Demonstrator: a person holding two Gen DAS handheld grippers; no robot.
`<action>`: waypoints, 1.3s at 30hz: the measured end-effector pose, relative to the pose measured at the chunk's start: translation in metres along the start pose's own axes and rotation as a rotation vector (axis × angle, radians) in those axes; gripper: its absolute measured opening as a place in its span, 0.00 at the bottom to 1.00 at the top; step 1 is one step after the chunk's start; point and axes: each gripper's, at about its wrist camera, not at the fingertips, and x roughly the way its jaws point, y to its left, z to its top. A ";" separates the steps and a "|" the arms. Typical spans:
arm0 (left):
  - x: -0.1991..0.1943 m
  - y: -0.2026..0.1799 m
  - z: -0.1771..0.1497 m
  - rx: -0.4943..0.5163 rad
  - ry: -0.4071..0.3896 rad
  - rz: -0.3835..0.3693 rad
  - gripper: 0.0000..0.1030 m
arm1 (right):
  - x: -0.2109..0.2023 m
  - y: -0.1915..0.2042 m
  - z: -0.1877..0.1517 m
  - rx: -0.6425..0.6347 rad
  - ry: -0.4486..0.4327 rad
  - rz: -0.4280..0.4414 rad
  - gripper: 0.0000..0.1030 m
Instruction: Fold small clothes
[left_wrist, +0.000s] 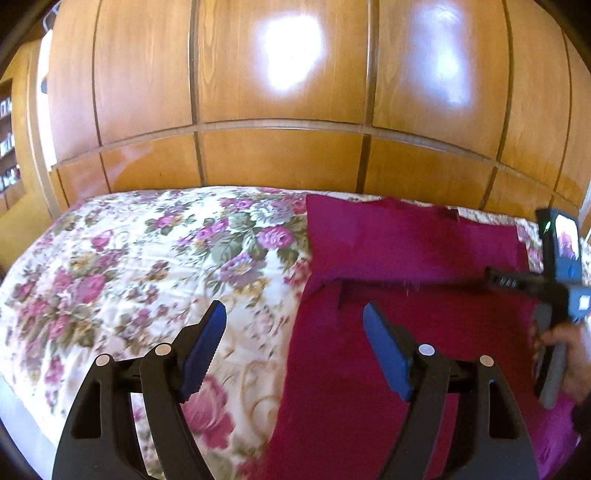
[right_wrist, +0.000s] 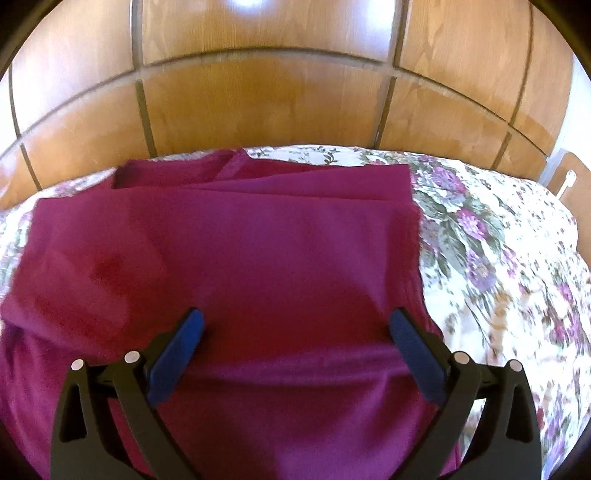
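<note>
From the left wrist camera, the magenta garment (left_wrist: 406, 251) lies spread on the floral bedspread (left_wrist: 147, 266), close to the wooden wardrobe (left_wrist: 280, 92). A far layer is doubled over the near one, which suggests a fold partly made on a flat, soft surface that keeps the cloth smooth. The left gripper (left_wrist: 295, 328) hangs over the garment's left edge, tilted downward, its jaws spread wide with nothing between them. One blue pad sits above the bedspread, the other above the cloth. At the right edge the person's hand (left_wrist: 570, 350) grips the handle of the other tool.

From the right wrist camera, the garment (right_wrist: 258, 251) fills the middle, with stacked layers toward the wardrobe. The right gripper (right_wrist: 295, 328) points down over the near part, jaws spread and empty. Whether its pads touch the cloth is unclear.
</note>
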 end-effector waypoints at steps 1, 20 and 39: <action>-0.003 0.000 -0.003 0.003 0.001 0.005 0.74 | -0.009 0.001 -0.006 0.001 -0.005 0.018 0.98; -0.022 0.037 -0.078 -0.001 0.142 -0.016 0.74 | -0.096 0.000 -0.134 -0.073 0.135 0.201 0.98; -0.042 0.050 -0.126 -0.012 0.325 -0.361 0.32 | -0.140 -0.121 -0.202 0.154 0.279 0.172 0.56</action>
